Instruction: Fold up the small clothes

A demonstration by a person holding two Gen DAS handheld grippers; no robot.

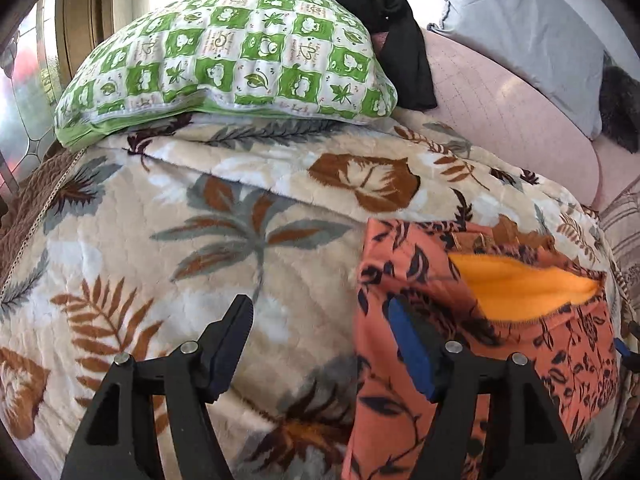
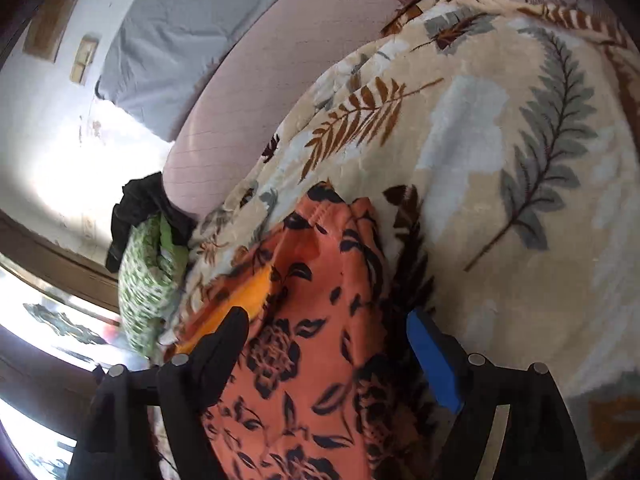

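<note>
Both grippers: left gripper [image 1: 320, 344] and right gripper [image 2: 332, 344] stand open, holding nothing.
Garment: orange floral garment [image 1: 500, 320] lies folded near the blanket [image 1: 200, 220] edge.
Risk: a fingertip snagging cloth could undo the fold.

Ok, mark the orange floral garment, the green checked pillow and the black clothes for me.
orange floral garment [image 2: 304, 340]: right wrist view, printed middle.
green checked pillow [image 1: 240, 52]: left wrist view, top face.
black clothes [image 1: 376, 4]: left wrist view, bunched middle.

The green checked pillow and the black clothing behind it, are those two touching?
Touching. The left wrist view shows the black clothing draped over the green checked pillow's top and down its right edge, no gap between them.
</note>
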